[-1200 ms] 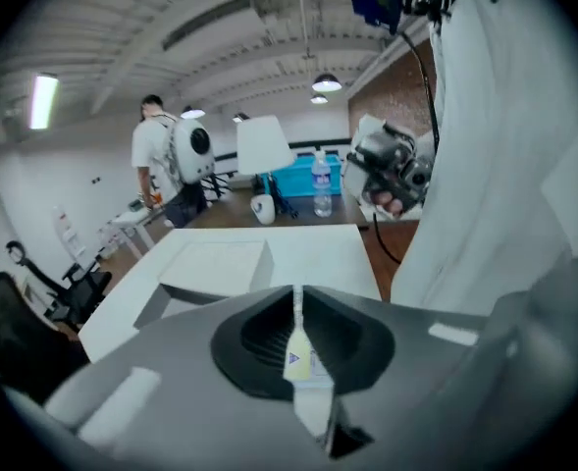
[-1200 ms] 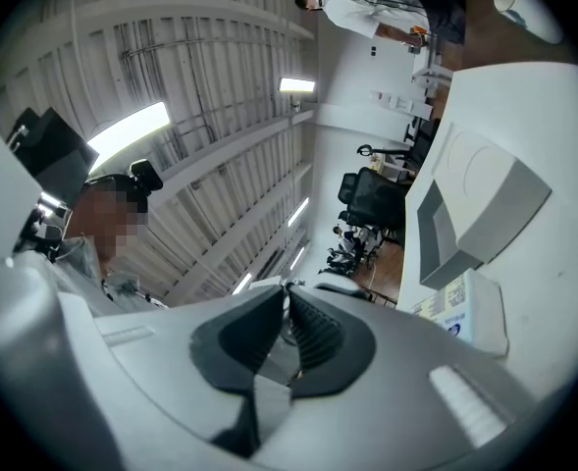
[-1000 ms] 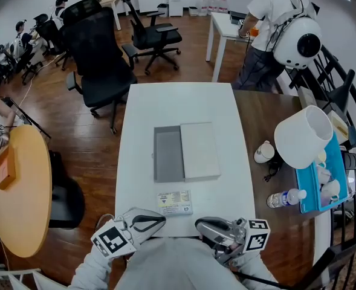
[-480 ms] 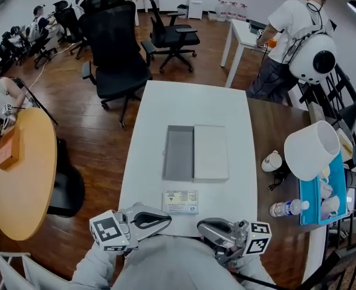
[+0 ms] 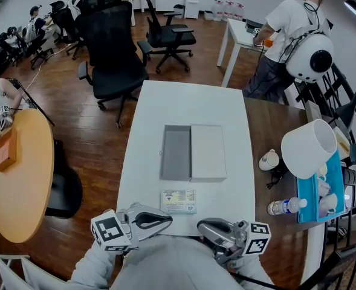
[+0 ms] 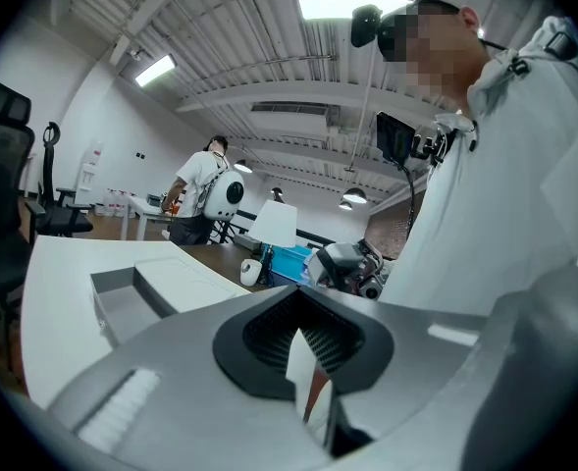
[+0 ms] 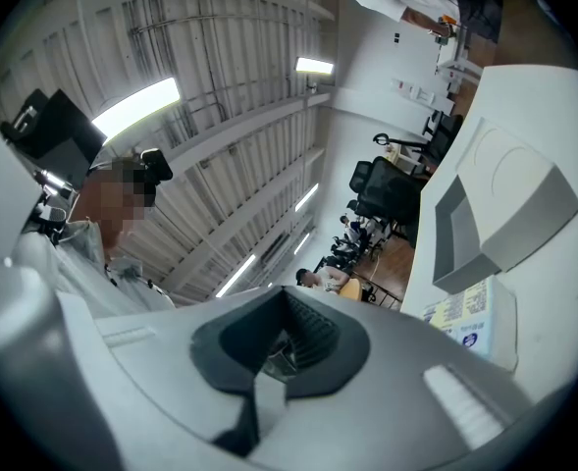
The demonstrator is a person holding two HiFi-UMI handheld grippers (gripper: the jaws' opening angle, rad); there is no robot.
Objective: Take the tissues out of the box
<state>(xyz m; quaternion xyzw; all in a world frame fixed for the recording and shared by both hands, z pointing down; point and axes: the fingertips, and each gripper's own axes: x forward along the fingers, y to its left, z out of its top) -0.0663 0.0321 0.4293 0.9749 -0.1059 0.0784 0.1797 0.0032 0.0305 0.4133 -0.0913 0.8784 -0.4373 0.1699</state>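
Both grippers sit low at the near edge of the long white rectangular table [image 5: 190, 104], close in against the person's pale grey top and pointing toward each other. The left gripper [image 5: 167, 220] is clenched, its grey jaws pressed together with nothing caught between them. The right gripper [image 5: 201, 225] looks the same in its own view, jaws closed on nothing. Neither one is touching anything on the table. Out in the middle of the table lies the shallow grey rectangular box [image 5: 176, 153]. Its left half is an open, bare grey compartment, and its right half is taken up by a flat white rectangular block [image 5: 208, 152] that fits snugly against the grey wall. The right gripper view shows a faint oval outline on that block's top face. Between the box and the grippers, near the table's front edge, lies a small flat packet with a pale printed label [image 5: 178, 201]. It rests on the tabletop outside the box, apart from it and from both grippers. Beyond the far end stand black office chairs [image 5: 114, 53]. A brown wooden side table [image 5: 265, 122] at the right carries a big white lampshade [image 5: 307, 148], a blue tray [image 5: 310, 192] and a clear water bottle [image 5: 283, 206].
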